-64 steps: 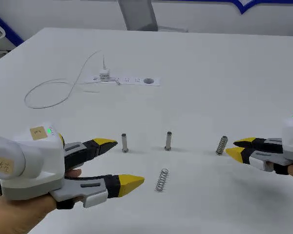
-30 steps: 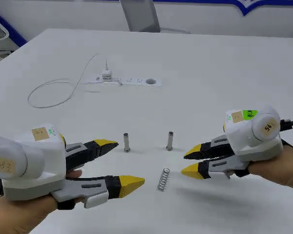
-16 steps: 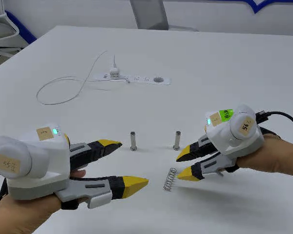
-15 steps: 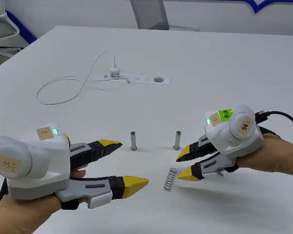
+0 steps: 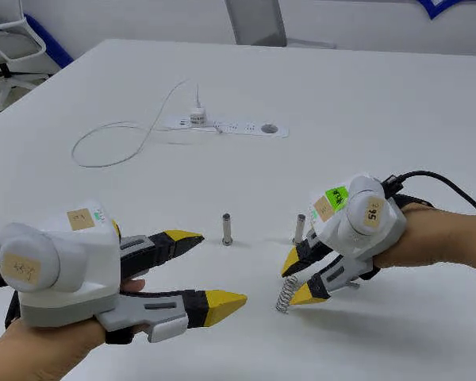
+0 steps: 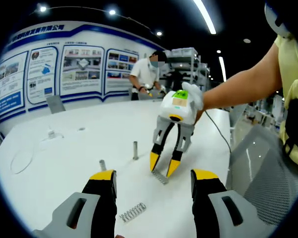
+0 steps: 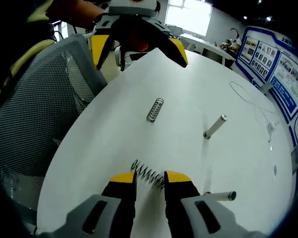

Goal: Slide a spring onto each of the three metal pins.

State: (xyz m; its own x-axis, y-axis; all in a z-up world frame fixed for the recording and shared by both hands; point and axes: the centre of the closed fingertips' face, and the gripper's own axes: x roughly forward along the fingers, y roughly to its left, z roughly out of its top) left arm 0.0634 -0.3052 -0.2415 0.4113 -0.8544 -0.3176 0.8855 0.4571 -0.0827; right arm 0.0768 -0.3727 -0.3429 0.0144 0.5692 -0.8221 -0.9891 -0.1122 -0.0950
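White tabletop (image 5: 365,103), with the right gripper (image 5: 297,279) astride a spring (image 5: 284,294).
Head view: the left gripper (image 5: 210,268) sits at 7 o'clock with its jaws wide and holding nothing. The right gripper is at 4 o'clock, jaws narrow, and the spring lies on the table by its lower tip. The first pin (image 5: 227,228) stands upright near centre, and the second pin (image 5: 299,228) is just beside the right gripper. Left gripper view: its own jaws spread wide at 6 o'clock, a second spring (image 6: 132,211) lies flat between them, and the right gripper points down at centre. Right gripper view: its own jaws are slightly parted at 6 o'clock with the spring lying across the gap. The second spring is towards 12 o'clock.
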